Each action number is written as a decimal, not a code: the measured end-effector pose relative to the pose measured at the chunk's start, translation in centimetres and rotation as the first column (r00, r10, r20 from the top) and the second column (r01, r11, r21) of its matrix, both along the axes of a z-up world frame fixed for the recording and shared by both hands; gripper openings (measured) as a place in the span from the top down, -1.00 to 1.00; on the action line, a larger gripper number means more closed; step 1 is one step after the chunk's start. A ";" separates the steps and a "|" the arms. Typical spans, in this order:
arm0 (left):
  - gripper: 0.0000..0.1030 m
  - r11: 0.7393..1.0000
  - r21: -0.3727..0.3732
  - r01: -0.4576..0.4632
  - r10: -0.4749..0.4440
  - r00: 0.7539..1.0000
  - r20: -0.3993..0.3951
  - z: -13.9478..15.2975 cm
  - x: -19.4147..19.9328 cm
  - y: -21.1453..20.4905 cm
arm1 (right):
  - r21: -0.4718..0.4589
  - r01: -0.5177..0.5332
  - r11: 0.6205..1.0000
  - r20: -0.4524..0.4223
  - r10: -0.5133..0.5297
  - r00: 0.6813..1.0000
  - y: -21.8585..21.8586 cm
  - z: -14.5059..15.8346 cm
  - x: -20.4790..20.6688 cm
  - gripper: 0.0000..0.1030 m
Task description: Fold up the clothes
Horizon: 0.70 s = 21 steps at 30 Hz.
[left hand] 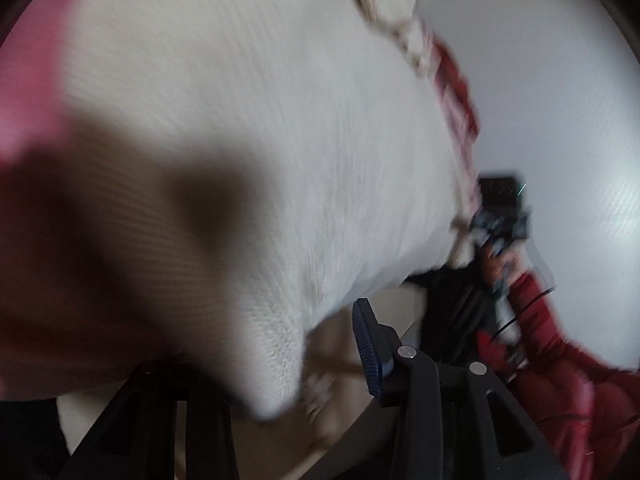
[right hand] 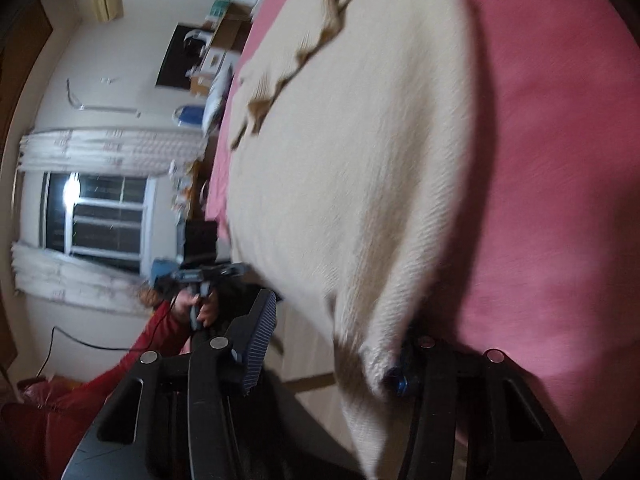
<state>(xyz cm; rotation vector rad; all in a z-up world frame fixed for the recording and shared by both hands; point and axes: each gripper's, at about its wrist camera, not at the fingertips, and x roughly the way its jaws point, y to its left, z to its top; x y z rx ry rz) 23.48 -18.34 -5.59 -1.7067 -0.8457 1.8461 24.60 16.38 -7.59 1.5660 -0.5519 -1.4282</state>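
Observation:
A cream knitted garment [left hand: 260,120] lies spread over a pink bed sheet [right hand: 560,160], with its wavy brown-edged hem [right hand: 280,80] at the far end. In the left wrist view one corner of it [left hand: 276,360] droops between the fingers of my left gripper [left hand: 264,340]. It hides the left finger, and the blue right pad [left hand: 366,344] stands bare, a gap away. In the right wrist view another corner [right hand: 372,356] rests against the right finger of my right gripper [right hand: 336,328]. The ribbed left pad [right hand: 260,340] is clear of the cloth. Both views are blurred.
A person's hands in red sleeves [left hand: 540,320] hold both grippers; the other gripper shows in each view [left hand: 498,232] [right hand: 204,276]. A window [right hand: 100,220] with white curtains, cluttered shelves [right hand: 216,60] and a black cable [right hand: 80,340] are beside the bed. A white wall [left hand: 560,80] rises behind.

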 end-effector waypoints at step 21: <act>0.71 0.998 -0.057 0.017 -0.025 0.991 -0.134 4.0 0.1 1.9 | 0.060 0.063 0.996 -0.006 -0.062 0.998 -1.0 -1.0 -0.3 0.40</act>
